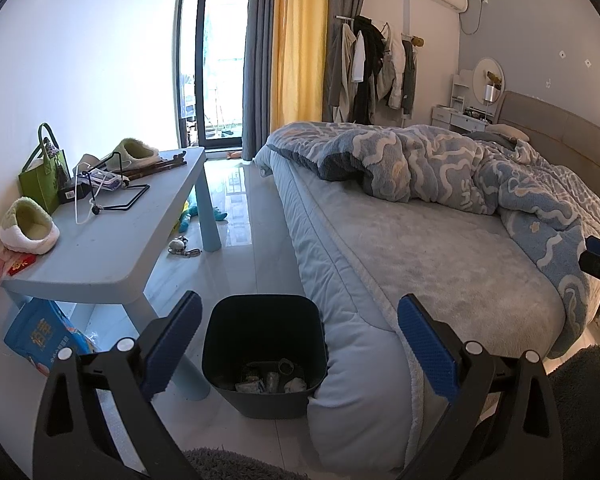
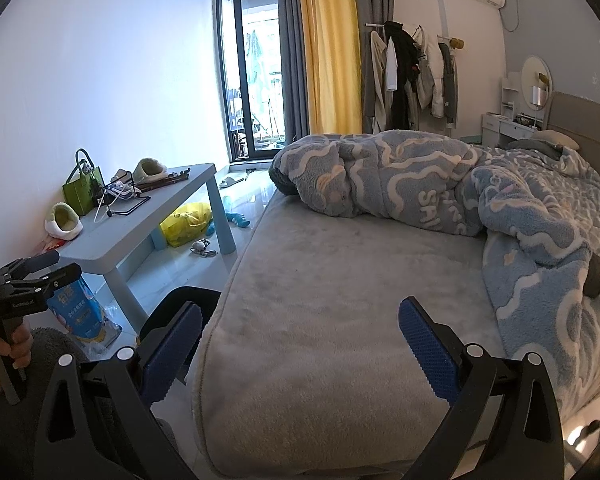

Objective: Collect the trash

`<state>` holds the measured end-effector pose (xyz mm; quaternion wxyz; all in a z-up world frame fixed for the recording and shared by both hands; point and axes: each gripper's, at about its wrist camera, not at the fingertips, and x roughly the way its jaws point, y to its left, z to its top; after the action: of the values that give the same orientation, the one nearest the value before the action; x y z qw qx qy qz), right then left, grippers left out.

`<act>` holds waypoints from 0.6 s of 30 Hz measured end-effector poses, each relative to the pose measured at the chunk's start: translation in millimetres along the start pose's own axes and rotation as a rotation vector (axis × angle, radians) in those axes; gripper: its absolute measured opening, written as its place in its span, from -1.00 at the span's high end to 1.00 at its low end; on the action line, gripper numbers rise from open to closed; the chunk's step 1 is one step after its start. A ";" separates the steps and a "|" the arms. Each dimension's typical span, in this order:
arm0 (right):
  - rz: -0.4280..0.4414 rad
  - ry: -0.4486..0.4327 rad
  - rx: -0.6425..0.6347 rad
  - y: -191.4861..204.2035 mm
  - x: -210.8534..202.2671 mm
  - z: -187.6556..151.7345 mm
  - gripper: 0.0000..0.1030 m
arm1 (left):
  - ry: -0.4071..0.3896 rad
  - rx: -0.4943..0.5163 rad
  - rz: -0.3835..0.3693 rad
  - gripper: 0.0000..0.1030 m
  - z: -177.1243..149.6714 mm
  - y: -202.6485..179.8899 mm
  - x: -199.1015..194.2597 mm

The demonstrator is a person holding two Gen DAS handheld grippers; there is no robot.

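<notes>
A black trash bin [image 1: 263, 350] stands on the floor against the bed's corner, with several crumpled pieces of trash [image 1: 272, 378] in its bottom. My left gripper [image 1: 300, 344] is open and empty, hovering above and in front of the bin. My right gripper [image 2: 300, 348] is open and empty, held over the bed's near corner. In the right wrist view the bin [image 2: 180, 308] is partly hidden behind the left finger, and the left gripper [image 2: 32, 280] shows at the left edge.
A light blue table [image 1: 112, 236] on the left holds slippers, a green bag [image 1: 44, 176] and small clutter. A blue package [image 1: 40, 332] lies under it, with a yellow bag [image 2: 186, 224] and toys on the floor. The grey bed [image 2: 320, 300] carries a bunched blue blanket [image 2: 440, 188].
</notes>
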<state>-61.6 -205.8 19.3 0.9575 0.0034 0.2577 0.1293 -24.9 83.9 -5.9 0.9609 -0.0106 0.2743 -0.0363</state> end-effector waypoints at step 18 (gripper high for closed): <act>-0.001 0.001 0.000 0.9 -0.4 0.0 -0.94 | 0.001 0.002 -0.001 -0.94 -0.5 0.1 0.2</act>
<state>-62.1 -205.0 19.6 0.9575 0.0034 0.2581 0.1288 -25.0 84.0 -6.4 0.9607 -0.0098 0.2748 -0.0373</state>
